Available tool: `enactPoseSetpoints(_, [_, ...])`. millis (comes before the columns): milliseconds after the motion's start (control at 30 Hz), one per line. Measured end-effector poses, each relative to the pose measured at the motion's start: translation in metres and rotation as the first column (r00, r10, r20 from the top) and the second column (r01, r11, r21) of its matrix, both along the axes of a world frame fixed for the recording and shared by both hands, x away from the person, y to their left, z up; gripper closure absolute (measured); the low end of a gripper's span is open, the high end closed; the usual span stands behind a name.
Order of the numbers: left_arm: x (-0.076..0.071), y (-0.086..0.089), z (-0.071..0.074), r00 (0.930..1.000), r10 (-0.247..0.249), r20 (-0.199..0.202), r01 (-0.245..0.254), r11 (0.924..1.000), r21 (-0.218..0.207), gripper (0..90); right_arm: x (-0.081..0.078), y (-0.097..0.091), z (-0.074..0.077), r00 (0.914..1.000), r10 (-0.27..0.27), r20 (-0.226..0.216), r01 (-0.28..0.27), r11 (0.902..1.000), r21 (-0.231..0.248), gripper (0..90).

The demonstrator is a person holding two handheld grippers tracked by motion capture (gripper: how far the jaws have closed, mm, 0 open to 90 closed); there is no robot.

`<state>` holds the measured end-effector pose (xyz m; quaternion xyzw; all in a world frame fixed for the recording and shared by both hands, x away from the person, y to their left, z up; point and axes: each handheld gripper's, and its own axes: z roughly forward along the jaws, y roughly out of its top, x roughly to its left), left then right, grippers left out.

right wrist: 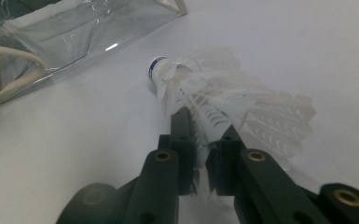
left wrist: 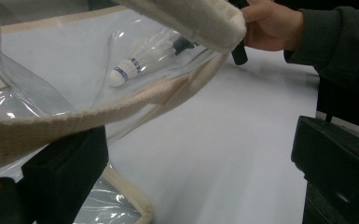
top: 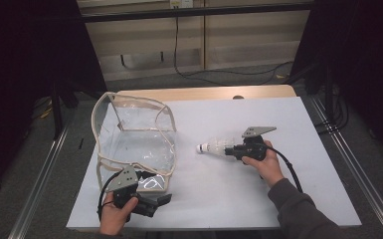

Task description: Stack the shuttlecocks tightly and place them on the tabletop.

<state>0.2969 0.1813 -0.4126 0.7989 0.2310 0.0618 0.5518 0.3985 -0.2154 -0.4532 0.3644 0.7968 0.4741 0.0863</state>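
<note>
Shuttlecock [top: 214, 147], white-feathered with a white cork tip ringed by a blue band, lies on its side near the middle of the pale grey tabletop [top: 239, 199], tip pointing toward the clear plastic bag with cream fabric trim [top: 134, 139] that stands open at the table's left. Around the table the room is dark, with black curtains at both sides, grey floor, loose black cables [top: 189, 69] and a pale wall panel [top: 149, 35] behind. In the right gripper view the right gripper [right wrist: 200, 140] has its black jaws close together on the feather skirt, the feathers pinched between them while the shuttlecock rests on the table. The left gripper [top: 154, 201] sits at the bag's near corner; in the left gripper view one jaw lies under the cream strap [left wrist: 51, 121] and the other stands well apart, so it is spread wide. Any lettering on the blue band is too small to read.
</note>
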Motion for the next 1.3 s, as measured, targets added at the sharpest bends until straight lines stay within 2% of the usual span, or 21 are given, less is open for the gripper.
enactPoseSetpoints(633, [0.0, 0.0, 0.0, 1.0, 0.001, 0.003, -0.001, 1.0, 0.006, 3.9, -0.01, -0.013, 0.004, 0.9994, -0.032, 0.009, 0.032, 0.9994, -0.013, 59.9])
enactPoseSetpoints(933, [0.0, -0.001, 0.0, 1.0, 0.003, 0.003, -0.003, 1.0, 0.007, 3.8, -0.015, -0.018, 0.006, 0.9993, -0.037, -0.01, 0.037, 0.9993, 0.008, 44.4])
enactPoseSetpoints(1100, [0.0, -0.001, 0.0, 1.0, 0.003, 0.006, -0.003, 1.0, 0.009, 3.8, -0.016, -0.016, 0.007, 0.9993, -0.038, -0.007, 0.038, 0.9992, 0.013, 40.8])
enactPoseSetpoints(1200, [0.0, -0.001, 0.0, 1.0, 0.003, 0.003, -0.003, 1.0, 0.006, 3.8, -0.015, -0.015, 0.006, 0.999, -0.042, -0.011, 0.043, 0.9988, 0.024, 34.7])
enactPoseSetpoints(1267, [0.0, -0.001, 0.0, 1.0, 0.003, 0.006, -0.003, 1.0, 0.008, 3.8, -0.015, -0.015, 0.006, 0.9988, -0.044, -0.024, 0.044, 0.9985, 0.033, 33.1])
enactPoseSetpoints(1300, [0.0, 0.0, 0.0, 1.0, 0.003, 0.007, -0.003, 1.0, 0.009, 3.8, -0.015, -0.014, 0.005, 0.9986, -0.044, -0.029, 0.045, 0.9983, 0.037, 29.4])
